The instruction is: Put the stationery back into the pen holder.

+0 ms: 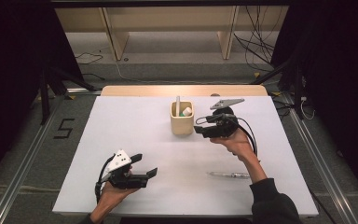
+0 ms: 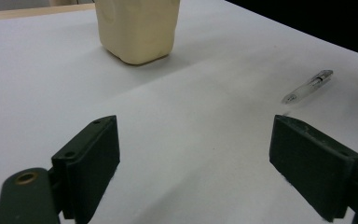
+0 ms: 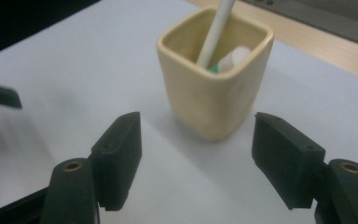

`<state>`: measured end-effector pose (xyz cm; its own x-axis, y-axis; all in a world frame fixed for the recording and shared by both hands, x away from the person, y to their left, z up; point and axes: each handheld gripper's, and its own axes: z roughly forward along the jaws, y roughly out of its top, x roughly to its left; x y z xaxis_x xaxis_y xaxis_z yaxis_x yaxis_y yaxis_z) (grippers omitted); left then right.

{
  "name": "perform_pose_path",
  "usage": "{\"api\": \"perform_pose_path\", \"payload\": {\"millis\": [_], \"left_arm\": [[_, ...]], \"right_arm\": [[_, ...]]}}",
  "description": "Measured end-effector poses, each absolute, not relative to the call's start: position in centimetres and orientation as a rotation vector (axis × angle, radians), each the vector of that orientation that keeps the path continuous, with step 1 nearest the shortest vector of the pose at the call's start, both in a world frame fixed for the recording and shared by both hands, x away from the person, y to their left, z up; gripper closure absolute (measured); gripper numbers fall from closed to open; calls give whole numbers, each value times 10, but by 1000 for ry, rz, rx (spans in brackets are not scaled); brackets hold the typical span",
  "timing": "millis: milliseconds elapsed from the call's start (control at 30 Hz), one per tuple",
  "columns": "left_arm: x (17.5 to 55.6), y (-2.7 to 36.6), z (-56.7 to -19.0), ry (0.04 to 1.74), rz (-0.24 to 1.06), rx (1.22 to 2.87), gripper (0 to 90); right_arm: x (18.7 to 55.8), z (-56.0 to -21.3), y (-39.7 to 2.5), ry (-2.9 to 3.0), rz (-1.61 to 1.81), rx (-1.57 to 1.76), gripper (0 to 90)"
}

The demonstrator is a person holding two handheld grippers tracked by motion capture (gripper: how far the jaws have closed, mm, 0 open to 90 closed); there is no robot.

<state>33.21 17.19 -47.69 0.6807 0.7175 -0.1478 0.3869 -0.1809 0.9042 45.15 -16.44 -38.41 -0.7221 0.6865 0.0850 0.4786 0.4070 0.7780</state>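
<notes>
A white table (image 1: 135, 126) carries a cream square holder (image 1: 182, 119) near the middle of its far edge. A clear pen (image 1: 228, 175) lies flat toward the near right corner, well apart from the holder.

White table, cream cup, black tools

We see a plain white table (image 1: 135, 135) with a pale wood strip along its far edge; on it a cream-yellow square cup (image 3: 214, 88) holds a white stick (image 3: 216, 32) and something white with a touch of green (image 3: 226, 60). Both the left hand-held gripper (image 2: 193, 158) and the right hand-held gripper (image 3: 196, 158) have matt black jaws with brass-coloured rivets. We note a clear, colourless pen (image 1: 228, 175) near the table's near-right corner.
</notes>
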Motion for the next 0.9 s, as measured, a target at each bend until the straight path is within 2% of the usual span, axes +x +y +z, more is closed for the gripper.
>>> {"api": "perform_pose_path", "payload": {"millis": [533, 900], "left_arm": [[332, 172, -477, 885, 374, 1794, 158], [332, 173, -476, 877, 374, 1792, 159]], "right_arm": [[407, -410, -201, 2579, 1098, 968, 341], [395, -423, -207, 2676, 961, 953, 318]]}}
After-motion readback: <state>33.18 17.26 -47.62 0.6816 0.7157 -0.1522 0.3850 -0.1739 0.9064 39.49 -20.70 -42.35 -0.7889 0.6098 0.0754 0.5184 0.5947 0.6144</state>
